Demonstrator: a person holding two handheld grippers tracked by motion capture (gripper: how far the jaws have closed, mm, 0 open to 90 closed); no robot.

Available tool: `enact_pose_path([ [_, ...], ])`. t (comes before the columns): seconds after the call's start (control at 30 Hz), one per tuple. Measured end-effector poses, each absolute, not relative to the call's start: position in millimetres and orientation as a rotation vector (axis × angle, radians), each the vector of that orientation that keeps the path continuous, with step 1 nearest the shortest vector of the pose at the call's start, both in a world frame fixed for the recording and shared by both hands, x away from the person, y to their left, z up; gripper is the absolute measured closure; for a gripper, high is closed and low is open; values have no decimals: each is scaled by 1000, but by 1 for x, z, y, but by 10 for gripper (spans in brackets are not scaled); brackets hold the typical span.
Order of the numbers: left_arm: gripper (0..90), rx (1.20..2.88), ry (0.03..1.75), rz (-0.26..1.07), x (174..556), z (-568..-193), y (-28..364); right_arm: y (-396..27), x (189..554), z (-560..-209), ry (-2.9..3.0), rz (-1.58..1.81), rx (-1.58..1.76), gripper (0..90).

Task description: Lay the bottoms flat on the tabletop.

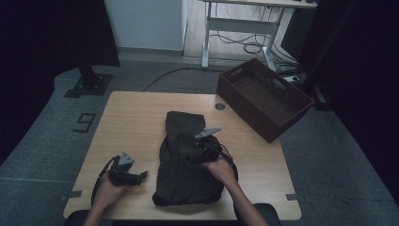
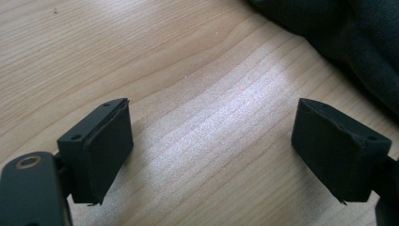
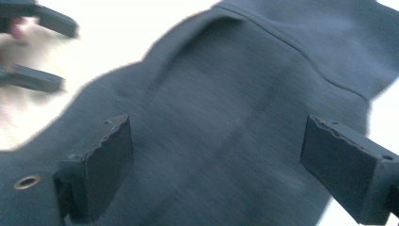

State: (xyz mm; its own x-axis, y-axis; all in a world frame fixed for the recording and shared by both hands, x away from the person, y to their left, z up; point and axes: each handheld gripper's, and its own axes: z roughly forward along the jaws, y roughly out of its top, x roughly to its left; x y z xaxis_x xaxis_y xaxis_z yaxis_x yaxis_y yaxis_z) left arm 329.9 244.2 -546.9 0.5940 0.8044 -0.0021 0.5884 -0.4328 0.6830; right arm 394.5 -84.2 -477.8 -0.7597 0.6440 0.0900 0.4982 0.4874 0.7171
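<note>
Nearest the person, the left gripper (image 1: 141, 176) lies low over the bare wooden table (image 1: 131, 117) just left of the dark folded garment (image 1: 186, 160), its jaws spread wide with nothing but wood grain between them, the cloth's edge showing off to one side in the left gripper view. Further in, the right gripper (image 1: 200, 153) hangs over the middle of the garment, its jaws likewise spread and pinching nothing, the fabric lying apart beneath them. Beyond, at the table's far right corner, sits a brown crate (image 1: 263, 96).
</note>
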Motion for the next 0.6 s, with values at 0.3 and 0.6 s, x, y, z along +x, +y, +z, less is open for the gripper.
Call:
enact_pose_path([
  [0.3,141,2171,1097,432,329,-547,244,-40,393,-473,2597,1151,926,154],
  [0.6,141,2170,1098,434,329,-547,243,-4,392,-478,2652,1074,857,235],
])
